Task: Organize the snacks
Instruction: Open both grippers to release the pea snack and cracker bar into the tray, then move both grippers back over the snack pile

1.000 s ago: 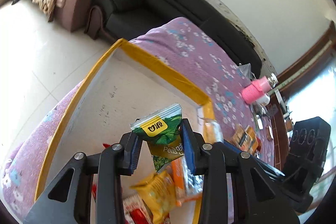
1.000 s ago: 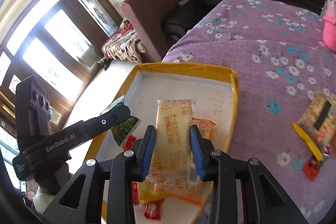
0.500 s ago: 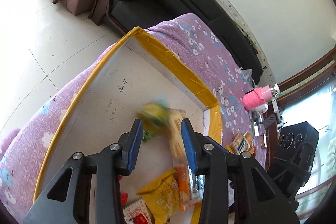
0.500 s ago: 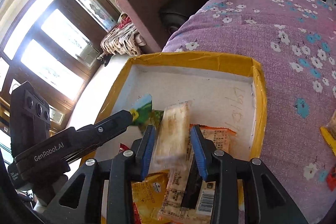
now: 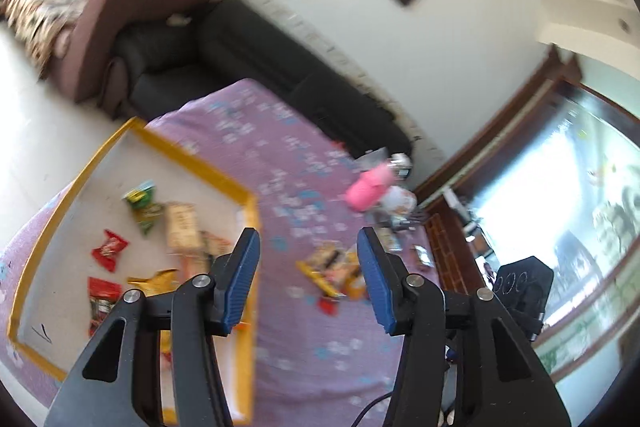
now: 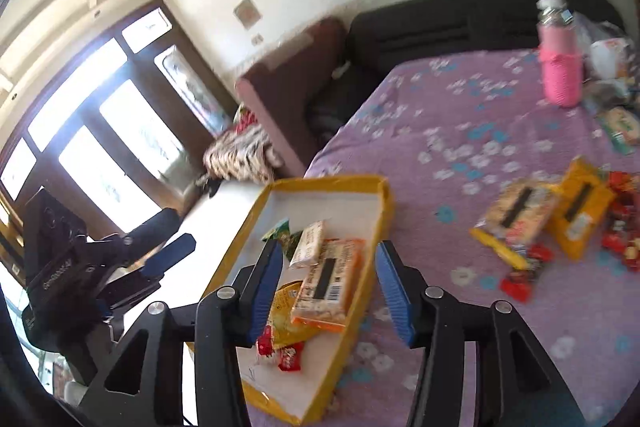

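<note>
Hovering above the yellow-rimmed tray (image 6: 382, 205), the left gripper (image 5: 306, 281) and right gripper (image 6: 326, 287) are opening, nothing between the jaws. Remaining snack packets (image 6: 516, 219) lie on the purple-clothed surface (image 6: 460, 115); approach one flat, jaws straddling its narrow side.

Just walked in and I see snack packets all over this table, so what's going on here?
A person is sorting snacks with a handheld claw in each hand. Several packets already lie in the yellow-rimmed box, among them a green packet and a pale cracker packet. Both the left claw and the right claw are opening with nothing between their jaws. More snacks wait in a loose pile on the purple floral cloth, near a pink bottle.
</note>
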